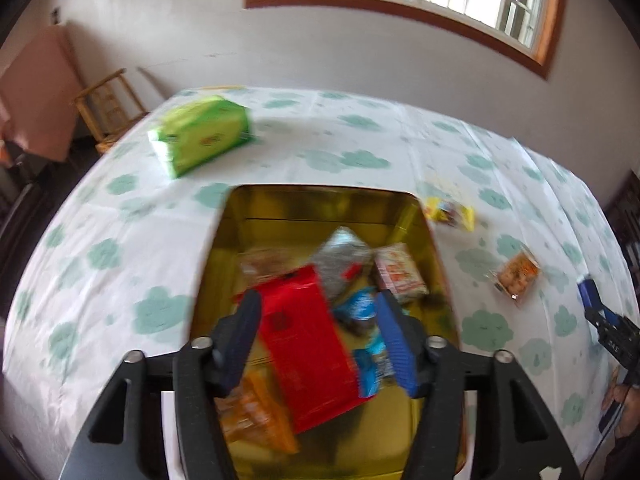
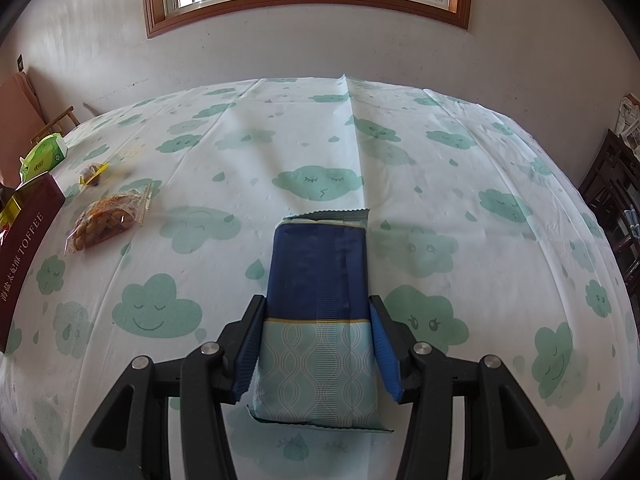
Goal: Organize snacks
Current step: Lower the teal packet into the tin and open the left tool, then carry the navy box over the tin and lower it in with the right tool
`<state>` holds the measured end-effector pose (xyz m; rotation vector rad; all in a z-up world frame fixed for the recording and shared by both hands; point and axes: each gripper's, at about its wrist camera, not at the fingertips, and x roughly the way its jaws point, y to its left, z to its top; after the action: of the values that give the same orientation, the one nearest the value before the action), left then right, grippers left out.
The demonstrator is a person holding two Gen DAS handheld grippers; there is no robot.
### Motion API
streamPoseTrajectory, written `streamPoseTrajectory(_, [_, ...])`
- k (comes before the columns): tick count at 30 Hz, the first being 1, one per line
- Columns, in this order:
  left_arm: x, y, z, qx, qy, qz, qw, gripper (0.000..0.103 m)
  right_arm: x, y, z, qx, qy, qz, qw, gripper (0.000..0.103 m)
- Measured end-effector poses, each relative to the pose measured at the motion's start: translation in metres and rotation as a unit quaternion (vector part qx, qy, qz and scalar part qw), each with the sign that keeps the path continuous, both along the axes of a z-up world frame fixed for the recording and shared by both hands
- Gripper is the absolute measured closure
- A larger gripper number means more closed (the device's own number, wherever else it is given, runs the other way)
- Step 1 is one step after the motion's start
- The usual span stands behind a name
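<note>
My left gripper (image 1: 316, 300) hangs open over a gold-lined tin (image 1: 320, 196). Under its fingers a red box (image 1: 308, 344) lies tilted in the tin on several packets: silver, pink-white (image 1: 400, 274), blue (image 1: 360, 308) and orange (image 1: 256, 412). The right pad stands apart from the red box; the view is blurred. My right gripper (image 2: 316, 300) is shut on a long dark-blue and pale-teal packet (image 2: 320, 272), held above the cloud-print tablecloth (image 2: 400, 152). That gripper also shows at the right edge of the left wrist view.
On the cloth lie a green box (image 1: 204, 134), a small yellow packet (image 1: 450, 212) and a clear pack of orange snacks (image 1: 516, 274). The tin's maroon side (image 2: 28, 248) is left of the right gripper. A wooden chair (image 1: 108, 108) stands beyond the table's far-left corner.
</note>
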<state>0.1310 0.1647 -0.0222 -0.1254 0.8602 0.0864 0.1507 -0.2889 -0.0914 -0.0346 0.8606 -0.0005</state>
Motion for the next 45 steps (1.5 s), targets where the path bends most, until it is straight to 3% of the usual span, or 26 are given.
streamPoseTrajectory(6, [-0.046,0.025,0.012,0.033,-0.022,0.041,0.9984,0.046,-0.001,0.003,0.000,0.000,-0.001,0.003,1.000,0.053])
streamPoseTrajectory(15, [-0.091,0.031,0.013,0.079,-0.030,0.052,0.9951,0.045,-0.025,0.036,0.011,0.070,-0.004,0.023,0.997,0.053])
streamPoseTrajectory(22, [-0.101,0.036,0.017,0.072,-0.039,0.057,0.9950,0.045,-0.039,0.124,0.053,0.121,-0.021,0.117,0.985,0.053])
streamPoseTrajectory(29, [-0.106,0.039,0.017,0.075,-0.041,0.061,0.9945,0.045,-0.040,0.231,0.079,0.155,-0.015,0.224,0.962,0.053])
streamPoseTrajectory(36, [-0.111,0.043,0.018,0.079,-0.045,0.064,0.9938,0.041,-0.037,0.308,0.076,0.157,0.005,0.284,0.946,0.053])
streamPoseTrajectory(45, [-0.110,0.047,0.017,0.086,-0.050,0.064,0.9929,0.036,-0.031,0.349,0.048,0.128,0.037,0.300,0.945,0.053])
